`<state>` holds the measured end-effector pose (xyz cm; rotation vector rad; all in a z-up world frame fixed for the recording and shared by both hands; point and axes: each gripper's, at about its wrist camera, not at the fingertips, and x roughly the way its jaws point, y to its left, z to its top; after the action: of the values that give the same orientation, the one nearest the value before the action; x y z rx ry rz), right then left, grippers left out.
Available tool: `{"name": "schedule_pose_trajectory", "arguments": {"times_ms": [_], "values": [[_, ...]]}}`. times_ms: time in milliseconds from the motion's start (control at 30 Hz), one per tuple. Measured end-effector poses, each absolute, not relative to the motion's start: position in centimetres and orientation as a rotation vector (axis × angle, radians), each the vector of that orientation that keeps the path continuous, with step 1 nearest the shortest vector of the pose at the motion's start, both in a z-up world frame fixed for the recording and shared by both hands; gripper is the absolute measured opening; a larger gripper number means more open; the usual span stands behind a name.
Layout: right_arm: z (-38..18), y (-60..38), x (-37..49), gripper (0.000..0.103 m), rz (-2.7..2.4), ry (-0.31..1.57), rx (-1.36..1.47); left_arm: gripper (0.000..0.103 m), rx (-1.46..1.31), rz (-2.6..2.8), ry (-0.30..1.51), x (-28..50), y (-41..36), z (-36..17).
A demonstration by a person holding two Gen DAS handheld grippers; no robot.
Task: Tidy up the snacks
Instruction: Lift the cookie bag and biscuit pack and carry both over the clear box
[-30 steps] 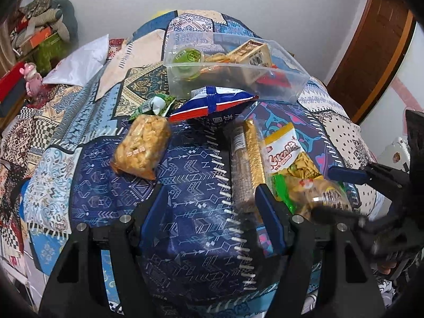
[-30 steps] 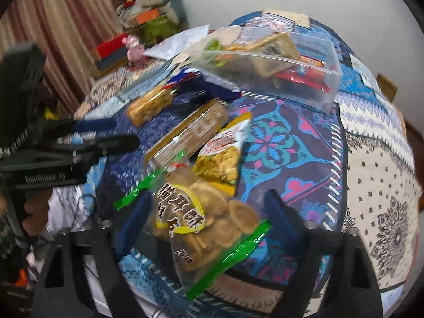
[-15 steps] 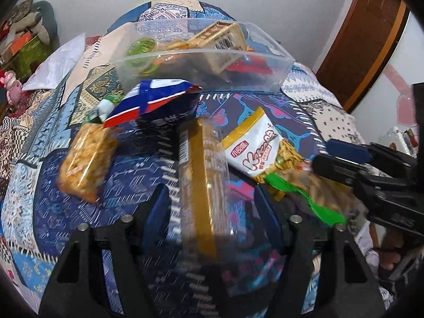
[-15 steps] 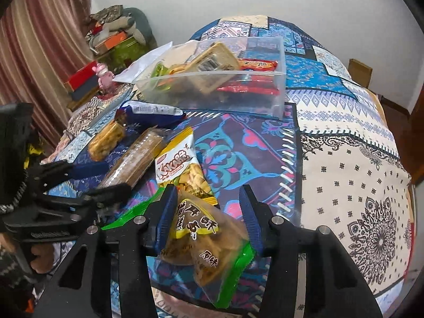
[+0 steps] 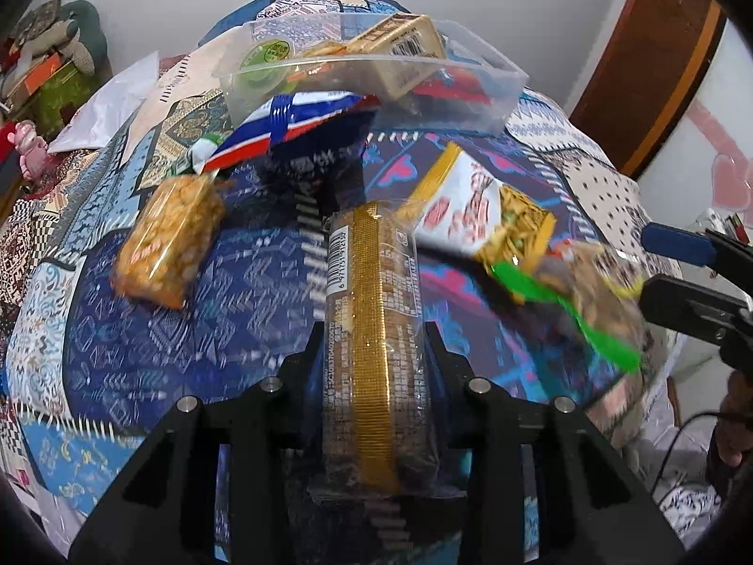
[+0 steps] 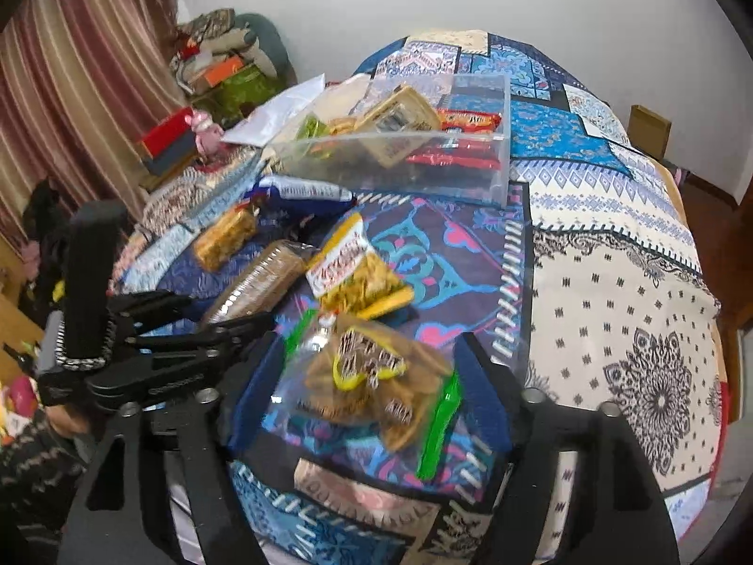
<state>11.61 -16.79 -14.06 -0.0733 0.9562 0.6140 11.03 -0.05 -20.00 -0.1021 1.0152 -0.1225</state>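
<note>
1. The left gripper [image 5: 374, 367] is clamped on the biscuit pack [image 5: 376, 329], its fingers pressed against the pack's two long sides; the pack is held just above the bed [image 5: 141, 329], pointing to 12 o'clock.
2. The right gripper [image 6: 372, 405] is held with fingers apart around the cookie bag [image 6: 372, 376]; no contact is seen.
3. Risk: the smooth film could slip from the left fingers, since the pack is gripped near one end only and could droop.
4. Risk: brittle cookies could be cracked if squeezed hard; the loose bag could fold away.
5. Risk: the two grippers, held close together, could collide.
6. The clear tub [image 6: 499, 160] at 12 o'clock is rigid plastic and part filled.
7. The chip bag [image 5: 470, 216] is crinkly foil; the puffed snack bag [image 5: 169, 240] is soft.
</note>
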Motion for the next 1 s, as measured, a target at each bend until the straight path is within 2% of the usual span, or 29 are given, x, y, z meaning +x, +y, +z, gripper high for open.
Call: {"name": "schedule_pose_trajectory", "arguments": {"times_ms": [67,233,367,500,533,600,633,667,733,833,867,1000], "values": [[-14.6,-16.6,11.4,0.087,0.601,0.963,-0.089,0.038,-0.102,-0.127,1.018,10.4,0.0,-20.0],[-16.8,-15.9,12.4,0.087,0.593,1.041,-0.088,0.039,-0.082,-0.128,1.022,10.4,-0.2,-20.1],[-17.1,-15.6,12.7,0.089,0.59,1.028,-0.088,0.047,-0.074,-0.119,1.021,11.3,-0.3,-20.4],[-17.6,-15.7,12.8,0.088,0.61,1.036,-0.06,0.045,-0.078,-0.106,0.998,12.0,-0.5,-20.7],[-17.7,-16.0,12.9,0.085,0.614,1.039,-0.042,0.037,-0.063,-0.1,0.988,12.0,-0.7,-20.6],[-17.6,-16.4,12.9,0.075,0.623,1.037,-0.011,0.036,-0.045,-0.099,0.983,11.9,-1.1,-20.4],[-17.4,-16.5,12.8,0.061,0.614,1.03,-0.009,0.036,-0.046,-0.109,0.982,11.8,-1.2,-20.3],[-17.1,-16.8,12.8,0.053,0.607,1.026,-0.003,0.036,-0.046,-0.114,0.982,11.7,-1.3,-20.2],[-16.6,-17.2,13.0,0.045,0.614,1.022,0.018,0.036,-0.05,-0.118,0.975,11.6,-1.4,-19.9],[-16.0,-17.3,12.8,0.017,0.643,1.001,0.027,0.036,-0.063,-0.122,0.954,11.3,-1.3,-19.0],[-15.5,-17.2,12.6,0.014,0.628,0.984,0.01,0.036,-0.068,-0.123,0.948,11.2,-1.2,-18.6],[-14.6,-16.8,12.3,0.014,0.592,0.958,-0.047,0.036,-0.077,-0.126,0.926,10.7,-1.0,-17.5]]}}
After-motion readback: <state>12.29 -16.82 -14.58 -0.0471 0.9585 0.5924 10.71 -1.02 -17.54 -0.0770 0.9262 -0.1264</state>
